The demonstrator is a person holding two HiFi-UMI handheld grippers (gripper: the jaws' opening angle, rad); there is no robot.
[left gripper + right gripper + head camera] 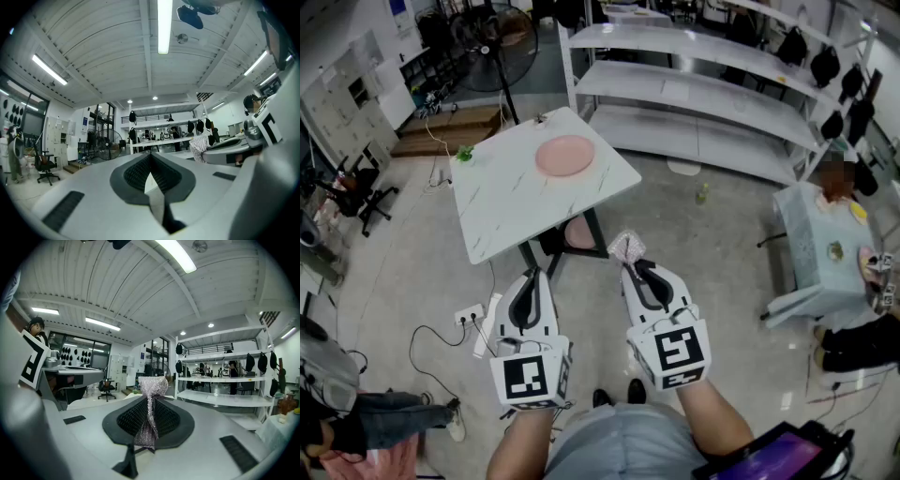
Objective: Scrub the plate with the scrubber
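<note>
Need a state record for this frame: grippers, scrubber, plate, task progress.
left gripper: jaws together, nothing between them
right gripper: shut on scrubber, whose silvery mesh pokes out past the tips
plate: pink, lying on white table, apart from both grippers
progress: scrubber not touching plate, scrubbing not yet begun
</note>
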